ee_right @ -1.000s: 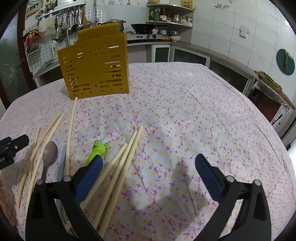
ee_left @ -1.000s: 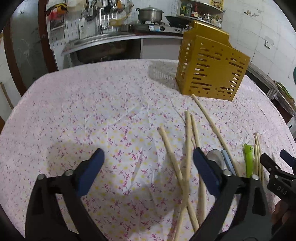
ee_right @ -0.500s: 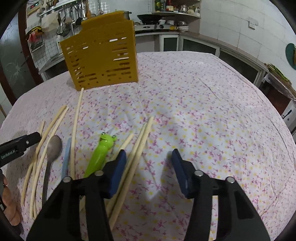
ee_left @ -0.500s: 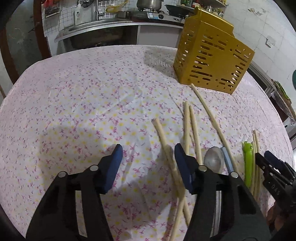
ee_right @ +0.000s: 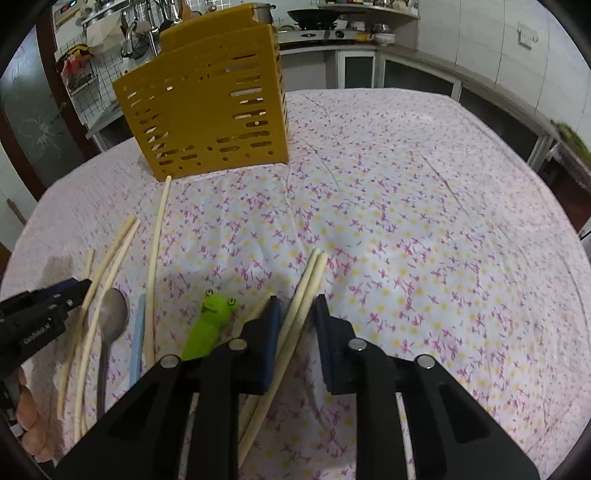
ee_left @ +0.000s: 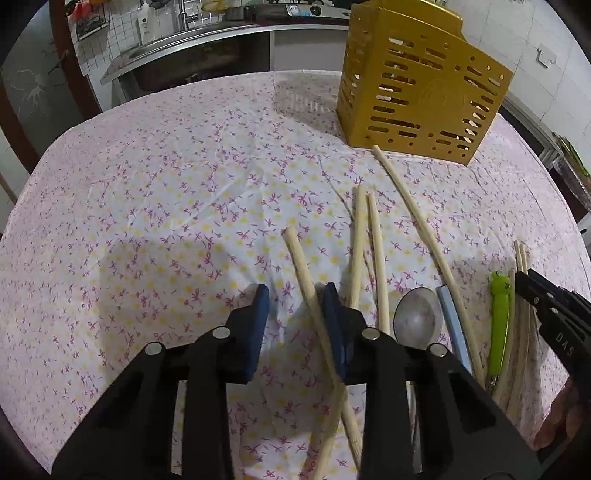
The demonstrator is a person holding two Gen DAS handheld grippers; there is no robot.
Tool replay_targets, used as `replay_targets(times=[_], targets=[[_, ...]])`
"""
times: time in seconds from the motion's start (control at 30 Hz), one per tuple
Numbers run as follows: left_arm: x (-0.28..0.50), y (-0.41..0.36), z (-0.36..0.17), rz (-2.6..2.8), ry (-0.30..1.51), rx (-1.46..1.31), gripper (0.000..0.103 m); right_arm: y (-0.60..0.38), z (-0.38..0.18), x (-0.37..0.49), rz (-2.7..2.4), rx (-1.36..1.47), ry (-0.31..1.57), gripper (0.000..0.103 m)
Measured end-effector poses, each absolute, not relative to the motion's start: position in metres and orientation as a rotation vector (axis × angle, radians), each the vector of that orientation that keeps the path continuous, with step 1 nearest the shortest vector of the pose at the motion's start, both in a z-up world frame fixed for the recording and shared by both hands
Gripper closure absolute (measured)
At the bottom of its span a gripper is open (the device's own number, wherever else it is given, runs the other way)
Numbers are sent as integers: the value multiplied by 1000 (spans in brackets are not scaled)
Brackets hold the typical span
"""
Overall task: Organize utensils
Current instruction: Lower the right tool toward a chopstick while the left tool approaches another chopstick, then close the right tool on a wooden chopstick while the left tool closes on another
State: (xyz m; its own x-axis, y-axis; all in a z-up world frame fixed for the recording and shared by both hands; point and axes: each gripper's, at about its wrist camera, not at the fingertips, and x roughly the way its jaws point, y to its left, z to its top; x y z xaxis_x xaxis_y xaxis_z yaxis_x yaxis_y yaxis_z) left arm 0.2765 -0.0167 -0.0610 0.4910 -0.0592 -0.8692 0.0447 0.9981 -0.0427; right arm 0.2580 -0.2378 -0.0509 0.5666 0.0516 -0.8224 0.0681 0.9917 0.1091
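Note:
Several pale wooden chopsticks [ee_left: 373, 236] lie on the floral tablecloth with a metal spoon [ee_left: 417, 319], a blue utensil [ee_left: 452, 325] and a green frog-headed utensil [ee_left: 498, 317]. A yellow slotted utensil holder [ee_left: 417, 92] stands upright at the back. My left gripper [ee_left: 295, 299] is narrowly open around one slanted chopstick [ee_left: 306, 280]. My right gripper [ee_right: 295, 310] is narrowly open around a pair of chopsticks [ee_right: 306, 284], beside the frog utensil [ee_right: 210, 321]. The holder also shows in the right wrist view [ee_right: 207, 110].
The round table's edge [ee_left: 48, 166] curves at left and behind. A kitchen counter with a sink [ee_left: 177, 44] and a stove with pots [ee_right: 314, 18] stands beyond the table. The tablecloth [ee_right: 424, 221] is bare to the right.
Both grippers have narrowed from wide open to a small gap and moved down and forward, the left over one chopstick, the right over a pair of chopsticks.

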Motion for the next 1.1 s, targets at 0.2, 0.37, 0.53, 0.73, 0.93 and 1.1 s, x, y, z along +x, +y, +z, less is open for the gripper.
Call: replay_targets(times=[0.2,0.37,0.53,0.73,0.93,1.1], targets=[[278,-15,-63,-82,1044,-13,75,-248,-53,253,11,206,953,83],[275,-15,-63,-90,1032,-1,75,-256,-51,248,1,237,940,83],[276,-14,-63,-97,1030,-8,75,-262,-49,243,-1,258,930,83],[277,-14,-64,-105,1024,-4,75,-262,-50,239,-1,257,923,83],[276,-14,-64,-107,1019,-3,75,-269,-48,233,-4,285,909,83],[276,-15,-64,-103,1016,4,75,-270,-51,236,18,301,925,83]])
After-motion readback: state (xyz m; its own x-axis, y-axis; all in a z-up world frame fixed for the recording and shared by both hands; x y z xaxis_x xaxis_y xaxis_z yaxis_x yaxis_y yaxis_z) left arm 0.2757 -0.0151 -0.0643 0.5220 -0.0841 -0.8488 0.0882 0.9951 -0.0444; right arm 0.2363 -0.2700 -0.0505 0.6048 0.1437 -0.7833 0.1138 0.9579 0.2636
